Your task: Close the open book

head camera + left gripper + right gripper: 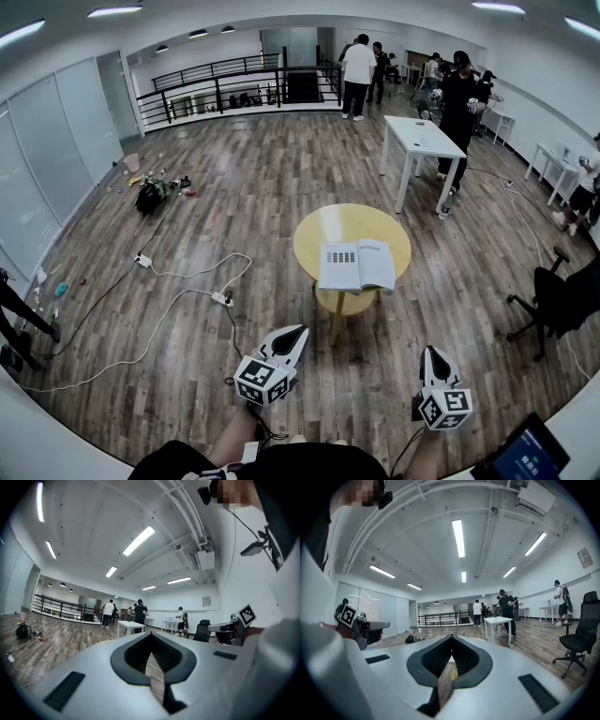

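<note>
An open book [356, 265] lies flat on a round yellow table [323, 230], with its pages facing up, in the head view. Both grippers hang well short of the table, near the bottom of that view, and point toward it. My left gripper [294, 332] is at the lower left of the table, its jaws together and empty. My right gripper [430, 352] is at the lower right, also shut and empty. In the left gripper view the left gripper's [151, 634] tips meet. In the right gripper view the right gripper's [451, 637] tips meet, and only a sliver of the yellow table shows between the jaws.
Wooden floor lies between me and the table. White cables and a power strip [221, 299] trail on the floor at left, near a black bag [150, 195]. A white table [422, 141] stands behind, a black office chair [553, 300] at right. Several people [357, 73] stand far back.
</note>
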Motion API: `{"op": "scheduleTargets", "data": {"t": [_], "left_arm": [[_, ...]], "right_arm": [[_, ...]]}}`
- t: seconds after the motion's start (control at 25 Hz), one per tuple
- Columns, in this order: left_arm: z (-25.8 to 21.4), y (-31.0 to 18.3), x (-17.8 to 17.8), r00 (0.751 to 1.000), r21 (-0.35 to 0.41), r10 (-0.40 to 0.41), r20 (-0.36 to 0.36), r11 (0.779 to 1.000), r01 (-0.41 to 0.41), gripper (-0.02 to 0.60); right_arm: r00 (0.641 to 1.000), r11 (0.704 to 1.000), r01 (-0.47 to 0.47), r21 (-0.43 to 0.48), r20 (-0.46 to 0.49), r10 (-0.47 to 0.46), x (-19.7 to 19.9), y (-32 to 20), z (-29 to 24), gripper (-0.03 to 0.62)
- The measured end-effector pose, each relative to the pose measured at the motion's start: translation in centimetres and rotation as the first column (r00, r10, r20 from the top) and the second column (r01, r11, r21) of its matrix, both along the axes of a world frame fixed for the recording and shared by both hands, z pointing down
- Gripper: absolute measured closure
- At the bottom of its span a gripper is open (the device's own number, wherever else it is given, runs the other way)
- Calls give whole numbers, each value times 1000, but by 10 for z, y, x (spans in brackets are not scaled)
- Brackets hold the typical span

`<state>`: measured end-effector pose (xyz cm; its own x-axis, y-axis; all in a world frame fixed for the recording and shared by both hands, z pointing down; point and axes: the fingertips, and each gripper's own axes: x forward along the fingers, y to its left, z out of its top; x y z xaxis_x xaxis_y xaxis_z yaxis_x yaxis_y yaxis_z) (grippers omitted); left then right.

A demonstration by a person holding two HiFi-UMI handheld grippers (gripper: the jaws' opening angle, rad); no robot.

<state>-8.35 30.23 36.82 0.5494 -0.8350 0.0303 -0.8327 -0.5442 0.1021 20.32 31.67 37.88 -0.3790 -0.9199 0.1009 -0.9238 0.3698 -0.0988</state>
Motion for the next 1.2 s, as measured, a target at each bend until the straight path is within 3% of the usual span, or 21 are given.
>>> {"op": "scheduleTargets", "data": {"t": [0.4, 0.96, 1.2], "left_arm": [[-1, -13, -20, 1000, 16, -11, 4, 1000, 11, 583], [10, -21, -55, 999, 4, 35, 3, 999, -35, 583], [17, -28, -53, 998, -21, 58, 1, 998, -58, 583]], "right_arm": [[1000, 1000, 5, 4, -7, -5, -20, -10, 0, 597], [999, 999, -33, -2, -28, 33, -58, -7, 0, 597], [998, 999, -50, -19, -30, 49, -58, -9, 5, 597]]}}
